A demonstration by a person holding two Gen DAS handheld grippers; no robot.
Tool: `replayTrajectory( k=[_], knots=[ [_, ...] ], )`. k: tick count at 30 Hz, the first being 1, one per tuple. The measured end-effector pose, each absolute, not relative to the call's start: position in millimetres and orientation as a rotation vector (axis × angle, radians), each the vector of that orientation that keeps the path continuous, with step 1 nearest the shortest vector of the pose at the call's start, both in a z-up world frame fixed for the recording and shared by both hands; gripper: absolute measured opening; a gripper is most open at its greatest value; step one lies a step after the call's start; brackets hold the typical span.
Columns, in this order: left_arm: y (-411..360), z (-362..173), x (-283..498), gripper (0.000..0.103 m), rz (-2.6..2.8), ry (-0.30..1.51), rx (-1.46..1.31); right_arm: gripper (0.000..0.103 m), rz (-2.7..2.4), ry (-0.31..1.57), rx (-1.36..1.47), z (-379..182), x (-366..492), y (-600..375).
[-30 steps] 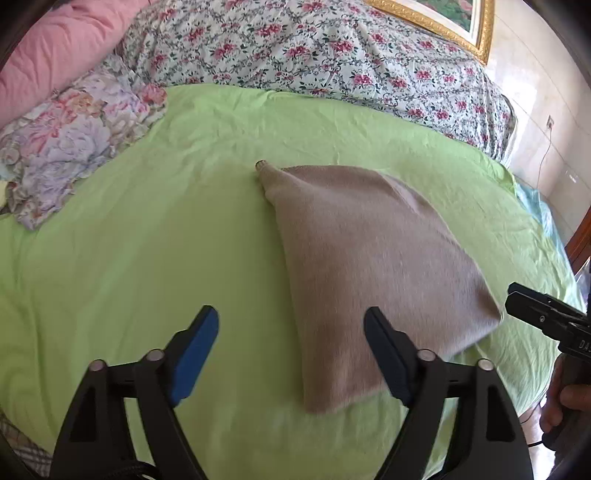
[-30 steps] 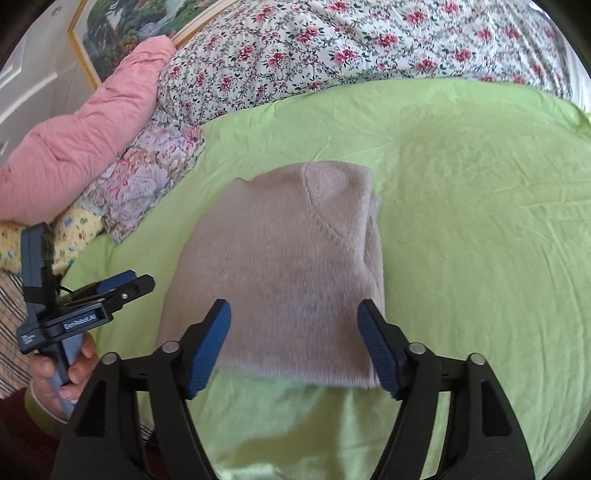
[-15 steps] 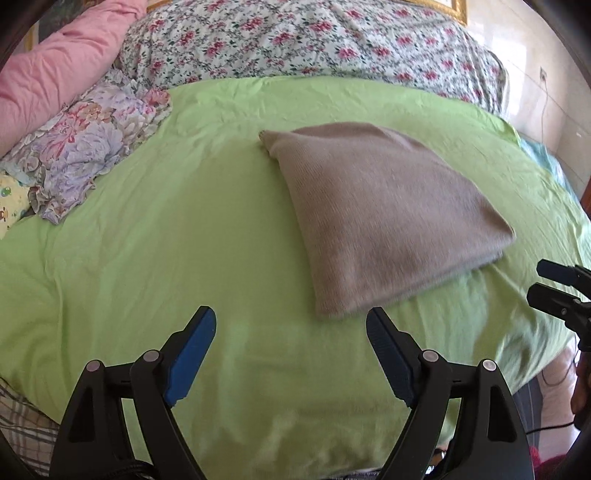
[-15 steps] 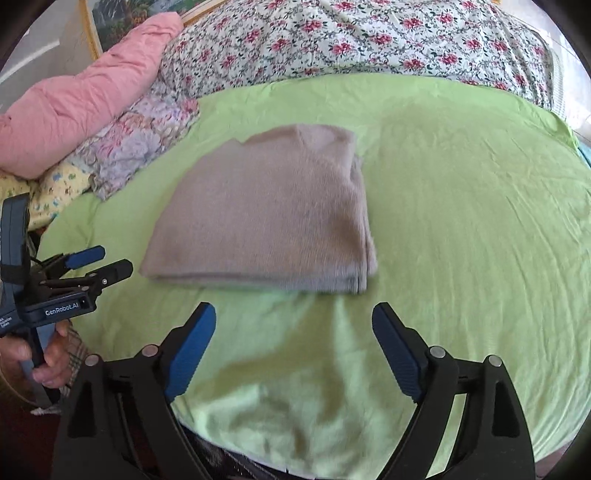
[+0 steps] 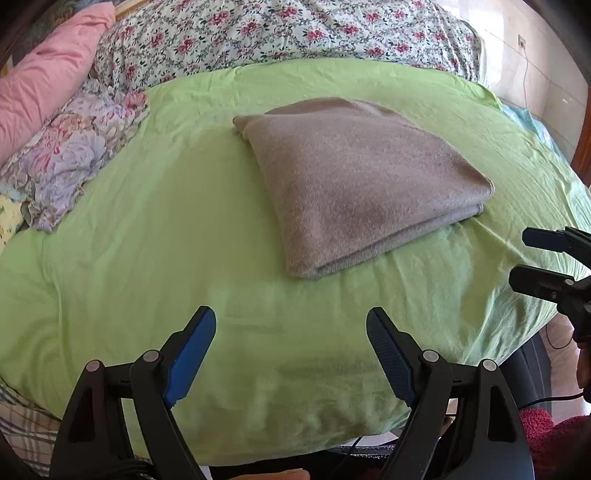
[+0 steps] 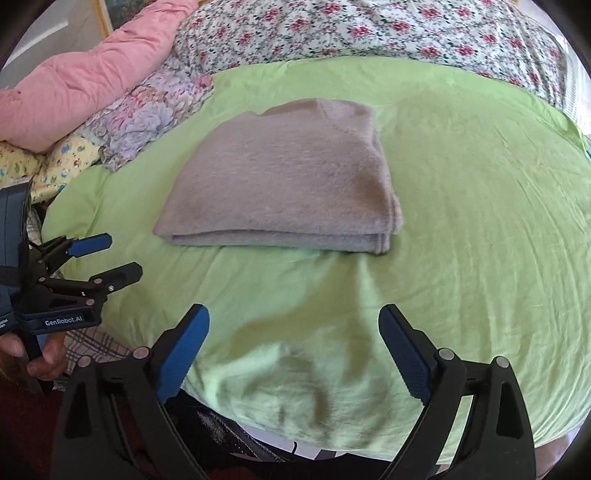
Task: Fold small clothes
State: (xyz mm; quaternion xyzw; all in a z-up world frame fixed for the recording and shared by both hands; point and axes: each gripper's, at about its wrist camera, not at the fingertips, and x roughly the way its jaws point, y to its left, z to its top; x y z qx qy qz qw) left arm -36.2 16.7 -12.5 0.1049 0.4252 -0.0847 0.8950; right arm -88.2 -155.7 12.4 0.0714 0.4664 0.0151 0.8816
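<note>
Sweater [image 5: 354,177], grey, folded, on green sheet [image 5: 147,229]. Left gripper [image 5: 291,354] and right gripper [image 6: 293,350]: spread, empty, near sweater's front edge. Risk: snagging that edge undoes the layers.

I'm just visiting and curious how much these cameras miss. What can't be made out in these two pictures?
- What kind of garment the folded grey knit is: the folds hide its shape in both views.
- The sheet under it: the green sheet is covered there.
- The framed picture: cut off by the right wrist view's top edge.
- The person: only fingers on the left gripper show; the edge cuts the rest.
- Near sheet edge, right wrist view: blurred.
</note>
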Motion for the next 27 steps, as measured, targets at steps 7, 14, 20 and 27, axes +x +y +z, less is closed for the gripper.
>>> replayTrajectory(
  k=[7, 14, 20, 27],
  knots=[
    [17.3, -1.9, -21.7, 0.086, -0.171, 0.851, 0.214, 0.099, 0.041, 0.946, 0.142, 20.7, -70.2, -156.7],
    [16.5, 4.1, 7.5, 0.087, -0.155, 0.842, 0.175, 0.099, 0.030, 0.937, 0.159, 22.5, -40.5, -167.5],
    [13.3, 4.6, 29.8, 0.088, -0.160, 0.852, 0.178, 0.099, 0.041, 0.952, 0.161, 21.3, -14.6, -171.0],
    [12.7, 7.4, 42.9, 0.089, -0.134, 0.856, 0.173, 0.099, 0.054, 0.972, 0.130, 17.7, 4.6, -168.4]
  ],
)
